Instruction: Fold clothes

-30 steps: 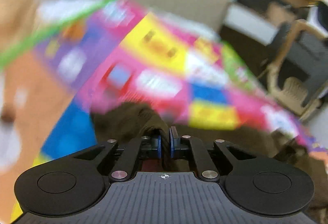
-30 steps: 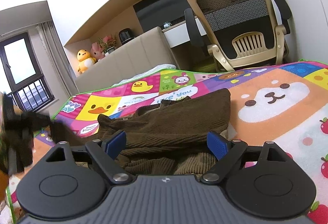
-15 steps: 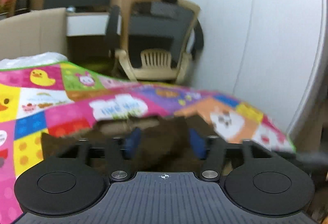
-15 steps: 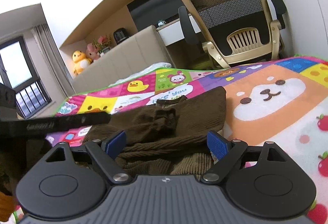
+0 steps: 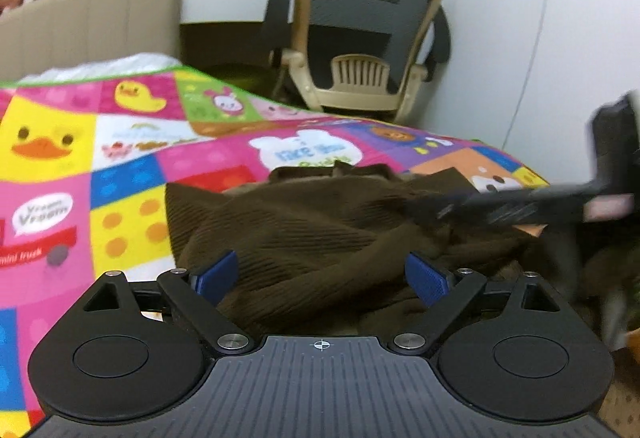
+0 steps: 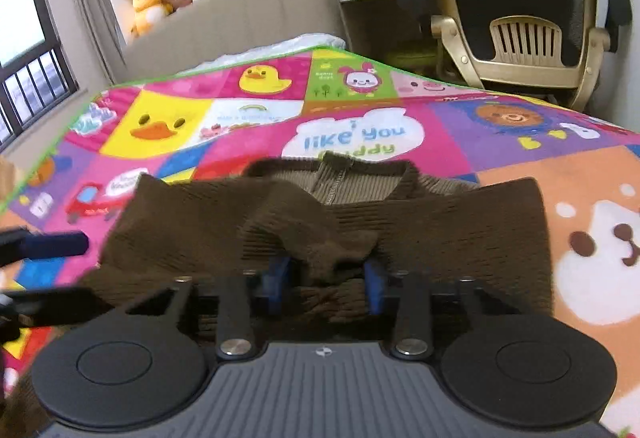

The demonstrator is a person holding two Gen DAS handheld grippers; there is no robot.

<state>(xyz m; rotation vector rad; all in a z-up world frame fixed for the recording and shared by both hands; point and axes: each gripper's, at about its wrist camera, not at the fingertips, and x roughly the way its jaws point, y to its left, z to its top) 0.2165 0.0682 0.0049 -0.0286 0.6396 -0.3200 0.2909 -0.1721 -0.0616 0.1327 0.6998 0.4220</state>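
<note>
Two grippers worked a brown sweater (image 6: pixel 420 230) on a cartoon play mat (image 6: pixel 180 125).

The left gripper (image 5: pixel 322 276) stood wide open over the rumpled knit, gripping nothing; the right gripper (image 6: pixel 326 278), half closed, had a bunched fold between its pads. An office chair (image 6: pixel 520 9) stood beyond.

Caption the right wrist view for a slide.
Right gripper closing around a bunched fold of the brown sweater on the cartoon blanket.
</note>
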